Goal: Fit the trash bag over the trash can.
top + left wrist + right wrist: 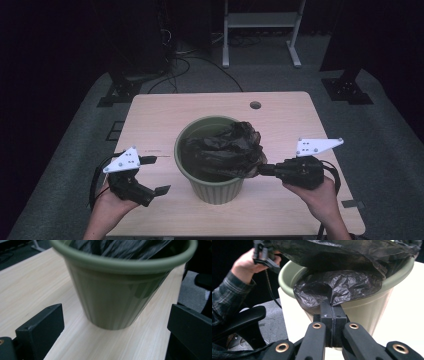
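The left tool (152, 175) hovers over the worktop (150, 120) at about eight o'clock from the green pot (215, 190), jaws spread wide, gripping nothing. The pot stands at the worktop's middle with a black plastic bag (225, 147) bunched inside, spilling over its rim at three o'clock. There the right tool (333, 308) pinches a fold of the bag, jaws pressed together.

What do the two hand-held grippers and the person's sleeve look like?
Both grippers, the left gripper and the right gripper, are black, each with a white three-cornered plate and a trailing black cable. Copper-coloured rivets mark the right one. The sleeve is dark plaid.
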Action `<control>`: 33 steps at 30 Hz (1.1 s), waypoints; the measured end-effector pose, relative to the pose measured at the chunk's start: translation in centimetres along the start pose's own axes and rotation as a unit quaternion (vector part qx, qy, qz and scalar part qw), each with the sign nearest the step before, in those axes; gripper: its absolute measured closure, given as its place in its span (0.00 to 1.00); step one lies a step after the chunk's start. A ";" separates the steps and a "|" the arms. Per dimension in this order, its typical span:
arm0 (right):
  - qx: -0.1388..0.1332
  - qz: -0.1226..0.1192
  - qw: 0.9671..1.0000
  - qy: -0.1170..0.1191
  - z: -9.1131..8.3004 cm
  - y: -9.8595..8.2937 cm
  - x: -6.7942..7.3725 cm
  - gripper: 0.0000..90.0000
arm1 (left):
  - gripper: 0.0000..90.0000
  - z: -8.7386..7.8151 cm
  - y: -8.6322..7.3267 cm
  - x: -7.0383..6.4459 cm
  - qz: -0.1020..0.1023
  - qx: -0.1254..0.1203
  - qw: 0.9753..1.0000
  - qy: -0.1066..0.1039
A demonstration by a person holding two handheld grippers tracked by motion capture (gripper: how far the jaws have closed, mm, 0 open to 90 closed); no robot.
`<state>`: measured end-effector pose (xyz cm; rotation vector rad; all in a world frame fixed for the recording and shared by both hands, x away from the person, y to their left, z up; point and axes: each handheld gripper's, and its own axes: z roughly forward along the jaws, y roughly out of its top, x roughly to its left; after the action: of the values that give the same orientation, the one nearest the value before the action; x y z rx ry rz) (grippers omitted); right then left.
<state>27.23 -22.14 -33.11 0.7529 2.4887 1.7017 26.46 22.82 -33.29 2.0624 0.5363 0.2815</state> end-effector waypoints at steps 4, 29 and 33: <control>0.002 0.003 1.000 -0.004 0.0 0.3 -0.5 1.00 | 0.00 0.1 1.5 -0.1 0.005 -0.003 1.000 -0.017; -0.017 -0.024 1.000 0.004 2.0 3.9 -0.9 1.00 | 0.00 4.2 9.9 -2.4 0.074 -0.031 0.993 -0.081; -0.014 -0.024 1.000 0.010 3.0 4.4 -1.1 1.00 | 0.00 4.4 10.3 -2.4 0.077 -0.033 0.993 -0.084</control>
<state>30.72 -18.71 -30.70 0.6722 2.4694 1.7342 28.79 13.72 -26.73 2.0448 0.2623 0.2104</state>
